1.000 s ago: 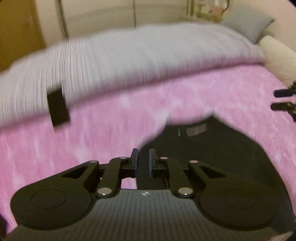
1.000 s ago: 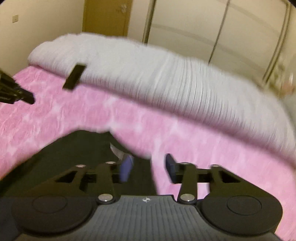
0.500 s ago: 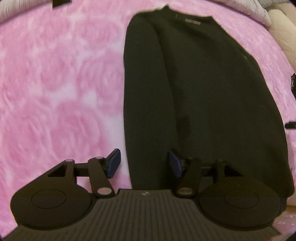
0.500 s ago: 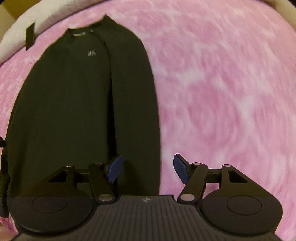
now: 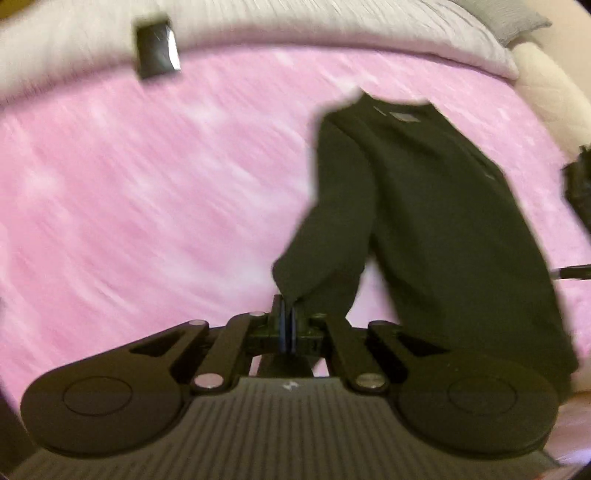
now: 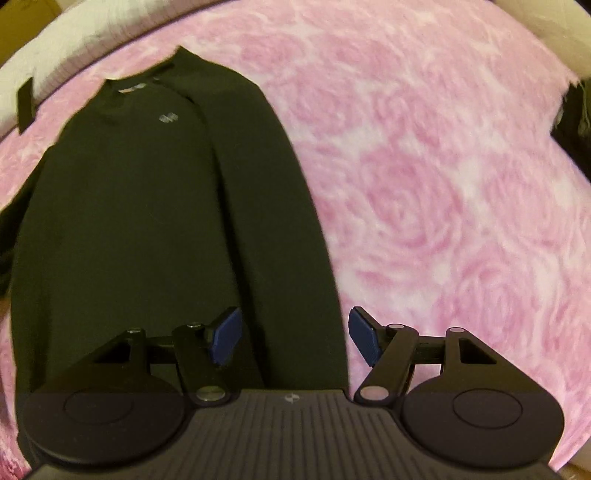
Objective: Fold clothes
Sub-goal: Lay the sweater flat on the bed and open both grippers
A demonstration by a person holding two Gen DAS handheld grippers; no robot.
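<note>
A pink rose-patterned blanket [image 6: 461,184] covered the bed, and the dark long-sleeved top [image 6: 147,221] lay flat on it, neck toward the far edge where a pale ribbed coverlet [image 5: 332,33] ran across. The left gripper [image 5: 287,325] had its fingers pressed together, pinching the end of the sleeve [image 5: 325,236] and lifting it clear, probably to fold it over the body. The right gripper [image 6: 291,338] hovered over the other sleeve's lower end, its jaws opening with cloth below them but nothing gripped, seemingly ready to take that side.
</note>
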